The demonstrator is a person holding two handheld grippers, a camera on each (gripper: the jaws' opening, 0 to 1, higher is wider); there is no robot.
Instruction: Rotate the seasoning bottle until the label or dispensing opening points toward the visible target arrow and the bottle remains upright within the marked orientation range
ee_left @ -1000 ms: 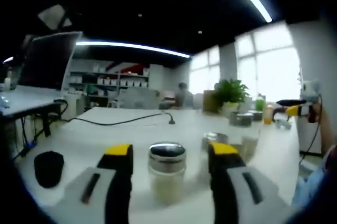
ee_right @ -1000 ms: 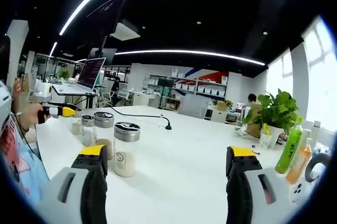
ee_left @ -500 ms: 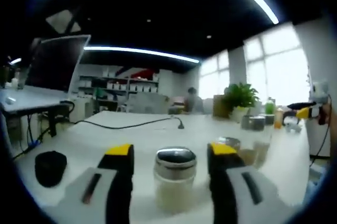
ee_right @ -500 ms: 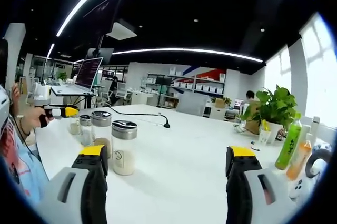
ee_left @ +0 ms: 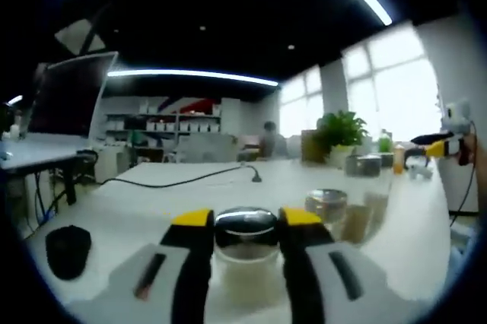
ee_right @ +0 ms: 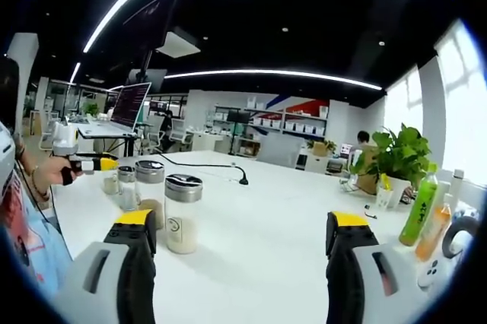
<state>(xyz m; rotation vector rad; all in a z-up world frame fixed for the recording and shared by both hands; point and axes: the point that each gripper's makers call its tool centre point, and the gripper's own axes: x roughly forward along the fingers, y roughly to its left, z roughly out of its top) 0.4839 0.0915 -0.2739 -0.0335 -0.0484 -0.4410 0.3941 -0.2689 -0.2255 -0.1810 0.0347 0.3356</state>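
Observation:
A seasoning bottle (ee_left: pixel 245 252) with a shiny metal lid and pale contents stands upright on the white table (ee_left: pixel 137 210). My left gripper (ee_left: pixel 245 219) is shut on it, its yellow-tipped jaws pressing both sides of the lid. Two more jars (ee_left: pixel 329 214) stand just to its right. In the right gripper view, my right gripper (ee_right: pixel 243 221) is open above bare table with nothing between its fingers. A jar of white powder (ee_right: pixel 183 214) stands left of its left jaw, with others (ee_right: pixel 149 187) behind. The left gripper (ee_right: pixel 95 163), held in a hand, reaches the farthest small jar (ee_right: pixel 114 182).
A black round object (ee_left: pixel 67 252) lies at the table's left. A black cable (ee_left: pixel 183 179) crosses the far table. A potted plant (ee_right: pixel 396 160), a green bottle (ee_right: pixel 417 214) and an orange bottle (ee_right: pixel 435 233) stand at the right. A person's sleeve (ee_right: pixel 23 240) is at the left edge.
My left gripper's jaws have closed inward from wide apart onto the bottle's lid. The right gripper stays open and nearly still.

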